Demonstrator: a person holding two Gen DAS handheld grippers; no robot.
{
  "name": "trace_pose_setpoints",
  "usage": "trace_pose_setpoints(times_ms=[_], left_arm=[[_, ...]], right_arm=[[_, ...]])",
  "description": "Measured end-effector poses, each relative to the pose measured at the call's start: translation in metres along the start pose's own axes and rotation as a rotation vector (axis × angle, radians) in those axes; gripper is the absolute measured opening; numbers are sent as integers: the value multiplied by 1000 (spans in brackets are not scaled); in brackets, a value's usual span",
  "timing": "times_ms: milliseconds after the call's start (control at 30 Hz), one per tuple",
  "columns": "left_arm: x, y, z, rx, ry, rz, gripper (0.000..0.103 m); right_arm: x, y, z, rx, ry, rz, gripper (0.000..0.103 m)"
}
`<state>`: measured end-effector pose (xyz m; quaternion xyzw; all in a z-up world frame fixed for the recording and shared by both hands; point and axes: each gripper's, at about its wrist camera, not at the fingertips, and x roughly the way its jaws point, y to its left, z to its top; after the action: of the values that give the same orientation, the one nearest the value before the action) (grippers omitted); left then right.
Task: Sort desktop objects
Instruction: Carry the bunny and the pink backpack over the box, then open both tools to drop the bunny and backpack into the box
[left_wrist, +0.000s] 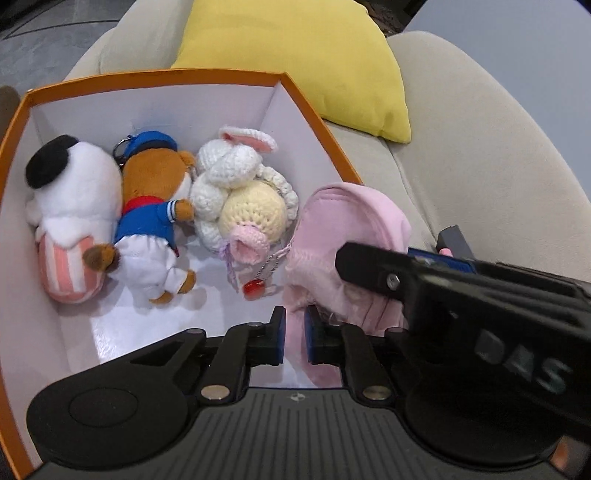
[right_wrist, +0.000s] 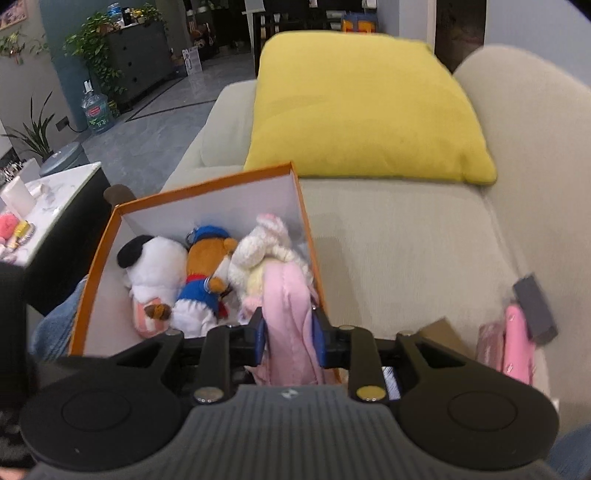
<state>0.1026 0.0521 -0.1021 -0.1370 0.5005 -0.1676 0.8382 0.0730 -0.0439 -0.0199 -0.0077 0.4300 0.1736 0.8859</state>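
An orange box (left_wrist: 317, 122) with white inner walls sits on a beige sofa. Inside lie a white plush with a black patch (left_wrist: 74, 206), a brown bear in a blue sailor suit (left_wrist: 147, 221) and a crocheted white bunny (left_wrist: 236, 192). A pink plush item (left_wrist: 347, 221) hangs at the box's right wall. My left gripper (left_wrist: 294, 338) is shut on its lower end. My right gripper (right_wrist: 288, 338) is shut on the same pink plush item (right_wrist: 286, 295), and it crosses the left wrist view (left_wrist: 461, 295) from the right.
A yellow cushion (right_wrist: 362, 107) leans on the sofa back behind the box (right_wrist: 207, 184). Pink packages (right_wrist: 513, 343) and a dark grey block (right_wrist: 535, 306) lie on the sofa at the right. A marble side table (right_wrist: 48, 210) with small items stands at the left.
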Motion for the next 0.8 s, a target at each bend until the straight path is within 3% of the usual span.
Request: trace_pose_setpoints(times_ms=[200,367,467,500,633,800], left_arm=[[4,4,1,17,8,9,11],[-2,2,0,42,7,15,12],[-6,10,3,13,-5,14,12],[-8,11,4,8,-7,14,12],[-14,11,5,8,-20,1,12],[-23,15,13,-10,-38,-15,12]], right_arm=[[-12,-19,3,36,75,123,45],[-31,-34,0,6,98,172,47],[-41,-38,-9,-27,104,161,42],[-42,-37,-14,-52,120,169,36],[-43,-18,-27,-217,97,129,30],[-36,10,-32,-408,117,157,21]])
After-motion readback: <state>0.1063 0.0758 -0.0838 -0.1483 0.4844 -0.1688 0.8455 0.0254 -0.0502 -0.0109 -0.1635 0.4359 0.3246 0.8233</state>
